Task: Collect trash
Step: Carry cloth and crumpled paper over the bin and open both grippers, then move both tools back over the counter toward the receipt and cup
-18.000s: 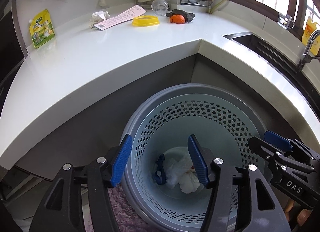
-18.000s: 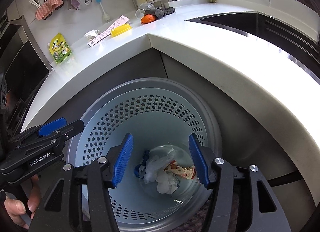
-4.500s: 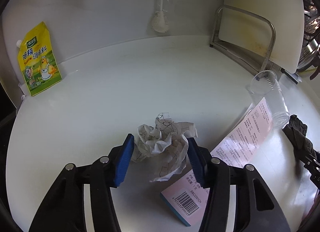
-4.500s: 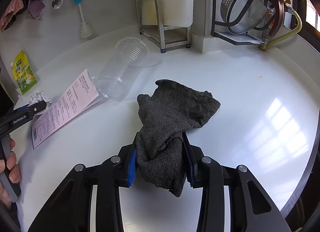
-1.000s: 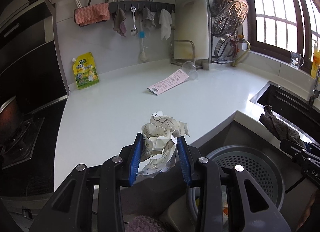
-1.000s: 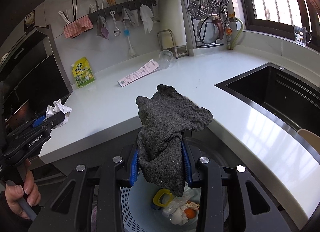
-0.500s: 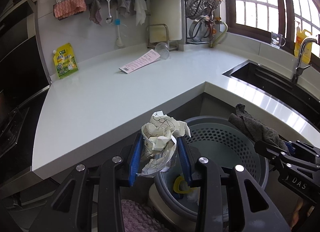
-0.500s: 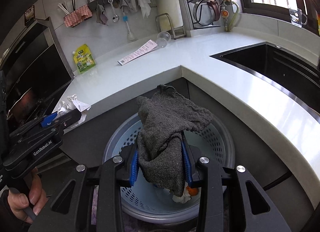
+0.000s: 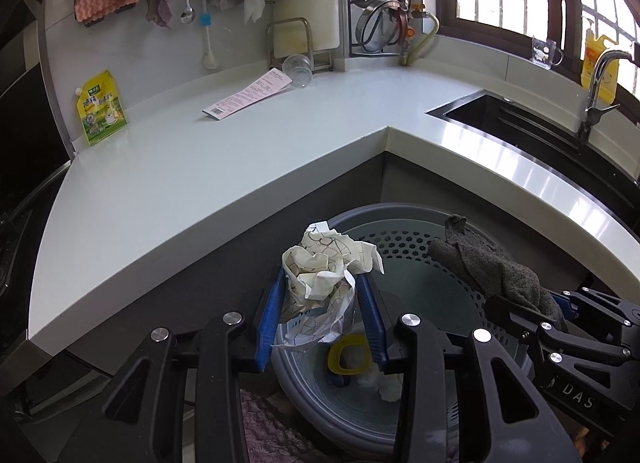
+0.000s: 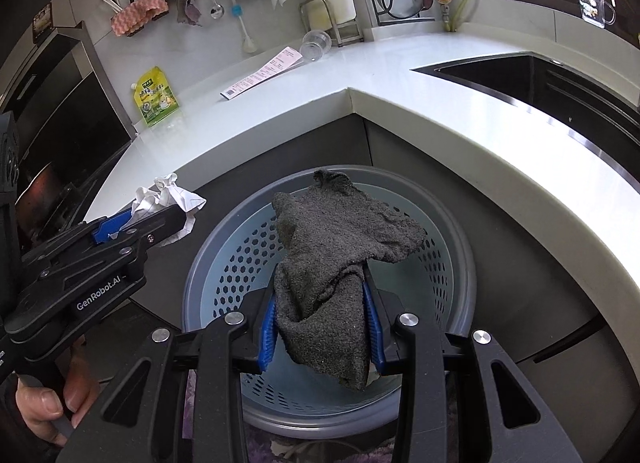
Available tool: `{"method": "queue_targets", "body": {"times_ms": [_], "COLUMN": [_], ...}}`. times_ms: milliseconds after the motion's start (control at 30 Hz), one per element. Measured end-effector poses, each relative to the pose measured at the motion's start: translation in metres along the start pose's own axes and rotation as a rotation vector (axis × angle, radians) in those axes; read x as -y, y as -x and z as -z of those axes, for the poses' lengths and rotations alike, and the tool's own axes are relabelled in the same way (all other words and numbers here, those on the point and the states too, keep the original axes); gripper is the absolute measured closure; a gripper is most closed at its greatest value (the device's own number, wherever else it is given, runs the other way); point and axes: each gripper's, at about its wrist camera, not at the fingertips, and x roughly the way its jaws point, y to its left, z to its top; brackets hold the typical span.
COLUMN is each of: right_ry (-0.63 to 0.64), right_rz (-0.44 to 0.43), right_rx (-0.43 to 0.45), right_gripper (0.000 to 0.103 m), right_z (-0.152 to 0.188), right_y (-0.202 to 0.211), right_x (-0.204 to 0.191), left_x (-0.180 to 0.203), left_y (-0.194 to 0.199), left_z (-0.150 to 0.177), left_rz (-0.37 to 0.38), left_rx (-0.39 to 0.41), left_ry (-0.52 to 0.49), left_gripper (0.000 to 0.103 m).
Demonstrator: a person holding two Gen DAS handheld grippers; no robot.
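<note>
My left gripper [image 9: 320, 283] hangs above the near-left rim of the grey perforated bin [image 9: 400, 215]. A crumpled white paper [image 9: 324, 271] sits between its blue pads, and its jaws are opening. My right gripper [image 10: 320, 303] is shut on a dark grey cloth [image 10: 336, 239] that droops over the bin's opening [image 10: 452, 215]. In the right wrist view the left gripper [image 10: 132, 223] shows at the left with the paper [image 10: 168, 195], gripped by a person's hand [image 10: 40, 403]. A yellow ring lid [image 9: 348, 355] and white tissue [image 9: 384, 379] lie in the bin.
The white corner counter [image 9: 200, 183] juts out just behind the bin. On it lie a pink receipt [image 9: 248, 97], a tipped clear cup [image 9: 298, 69] and a yellow pouch [image 9: 100, 111]. A dark sink [image 9: 520, 123] is at the right. A purple mat [image 9: 264, 423] covers the floor.
Both grippers have sunk from counter height to just above the bin, each still carrying its load. The bin now fills the lower part of both views.
</note>
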Motion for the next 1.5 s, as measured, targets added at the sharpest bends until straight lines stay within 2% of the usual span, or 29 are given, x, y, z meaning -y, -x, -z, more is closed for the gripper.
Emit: {"method": "queue_targets", "body": {"times_ms": [200, 367, 400, 533, 1300, 1500], "right_ry": [-0.009, -0.023, -0.025, -0.037, -0.066, -0.024], "right_rz": [0.007, 0.008, 0.008, 0.008, 0.002, 0.007], "right_rx": [0.001, -0.010, -0.010, 0.010, 0.014, 0.065], "right_gripper": [0.069, 0.067, 0.065, 0.042, 0.040, 0.033], "right_z": [0.003, 0.004, 0.004, 0.003, 0.002, -0.015], "right_y": [-0.001, -0.005, -0.005, -0.002, 0.004, 0.014], "right_x": [0.006, 0.010, 0.011, 0.013, 0.022, 0.015], "left_x": [0.001, 0.000, -0.001, -0.004, -0.012, -0.025], "left_y": [-0.008, -0.011, -0.011, -0.012, -0.007, 0.000], "left_z": [0.001, 0.004, 0.005, 0.005, 0.001, -0.015], "left_rz": [0.014, 0.020, 0.018, 0.019, 0.028, 0.012], "left_rx": [-0.023, -0.037, -0.039, -0.044, -0.034, 0.005], "left_ry": [0.009, 0.012, 0.013, 0.023, 0.042, 0.047], "left_gripper": [0.062, 0.052, 0.049, 0.036, 0.032, 0.027]}}
